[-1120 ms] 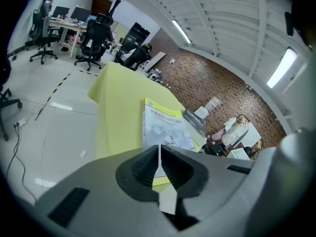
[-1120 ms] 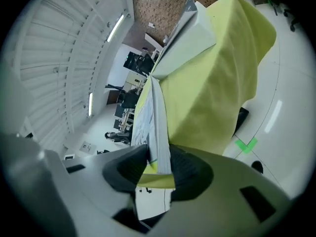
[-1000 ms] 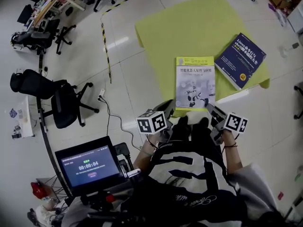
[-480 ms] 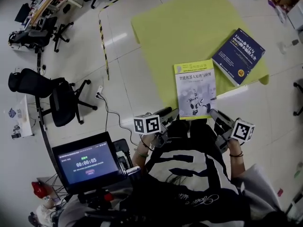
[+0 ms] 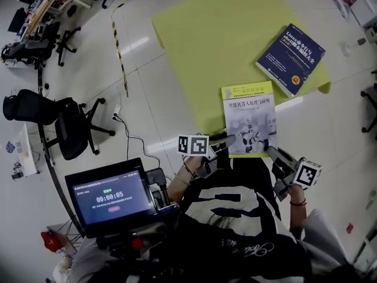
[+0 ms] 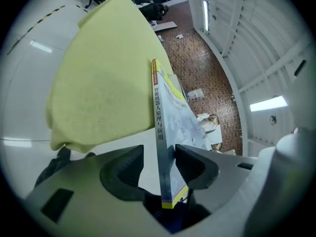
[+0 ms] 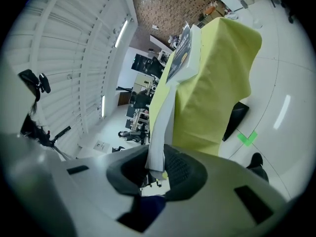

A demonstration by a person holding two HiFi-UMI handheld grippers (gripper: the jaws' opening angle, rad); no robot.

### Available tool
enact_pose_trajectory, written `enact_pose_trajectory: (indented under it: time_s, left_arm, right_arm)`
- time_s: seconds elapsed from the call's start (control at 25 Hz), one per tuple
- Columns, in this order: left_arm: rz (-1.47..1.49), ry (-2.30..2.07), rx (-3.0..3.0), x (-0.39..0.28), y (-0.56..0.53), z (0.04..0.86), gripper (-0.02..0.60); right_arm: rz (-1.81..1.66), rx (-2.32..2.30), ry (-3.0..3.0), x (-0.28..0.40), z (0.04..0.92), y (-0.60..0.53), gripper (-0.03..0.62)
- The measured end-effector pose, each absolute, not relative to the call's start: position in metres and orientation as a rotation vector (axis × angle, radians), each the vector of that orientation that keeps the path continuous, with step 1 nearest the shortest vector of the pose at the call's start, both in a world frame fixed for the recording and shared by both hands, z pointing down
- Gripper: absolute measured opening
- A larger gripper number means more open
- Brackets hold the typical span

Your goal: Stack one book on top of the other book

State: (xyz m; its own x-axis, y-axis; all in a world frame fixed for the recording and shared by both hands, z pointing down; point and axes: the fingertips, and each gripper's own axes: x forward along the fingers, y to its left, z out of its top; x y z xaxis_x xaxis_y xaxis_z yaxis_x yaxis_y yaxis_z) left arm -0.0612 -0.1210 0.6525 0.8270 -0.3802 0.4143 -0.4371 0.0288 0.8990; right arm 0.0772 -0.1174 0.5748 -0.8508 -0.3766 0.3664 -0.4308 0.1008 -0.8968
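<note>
A white book with a yellow band (image 5: 250, 119) hangs over the near edge of the yellow-green cloth (image 5: 218, 46), its far part over the cloth. My right gripper (image 5: 274, 154) is shut on its near right corner; in the right gripper view the page edge (image 7: 168, 112) is pinched between the pads (image 7: 182, 169). My left gripper (image 5: 227, 141) stands open around the near left corner. In the left gripper view, the spine (image 6: 159, 117) sits between the jaws with a gap at the left pad (image 6: 129, 168). A dark blue book (image 5: 290, 58) lies flat at the cloth's right corner.
Two black office chairs (image 5: 65, 125) stand on the pale floor at the left. A screen on a stand (image 5: 115, 196) is close at my lower left. Black-and-yellow tape (image 5: 119, 58) and a cable (image 5: 132, 137) run across the floor left of the cloth.
The white book has been raised at its near edge and drawn toward me and to the right. My left gripper has swung right and opened around the book's corner.
</note>
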Motion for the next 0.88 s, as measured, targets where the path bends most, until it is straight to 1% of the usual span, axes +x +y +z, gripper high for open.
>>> enact_pose_trajectory:
  time_s: [0.16,0.24,0.32,0.36,0.48,0.64,0.88]
  left_arm:
    - [-0.026,-0.66,1.59,-0.052,-0.14,0.649,0.189]
    - [-0.017,-0.693,1.618,-0.048,-0.148,0.649,0.187]
    - [0.023,-0.727,1.648,-0.049,-0.147,0.645,0.166]
    - [0.045,-0.737,1.669,-0.05,-0.145,0.641,0.166]
    - [0.107,-0.759,1.774,-0.054,-0.144,0.622,0.15]
    - [0.198,-0.799,1.924,-0.059,-0.159,0.59,0.152]
    - [0.254,-0.863,2.086,-0.057,-0.189,0.536,0.152]
  right_arm:
    - [1.84,0.871,-2.293,0.074,0.577,-0.111,0.071]
    - [1.802,0.884,-2.291,0.072,0.578,-0.11,0.072]
    - [1.749,0.885,-2.297,0.07,0.575,-0.108,0.072]
    - [1.722,0.878,-2.303,0.069,0.572,-0.106,0.072]
    - [1.686,0.849,-2.337,0.067,0.563,-0.105,0.077]
    - [1.69,0.828,-2.417,0.062,0.552,-0.11,0.086]
    - [1.579,0.879,-2.56,0.063,0.511,-0.134,0.086]
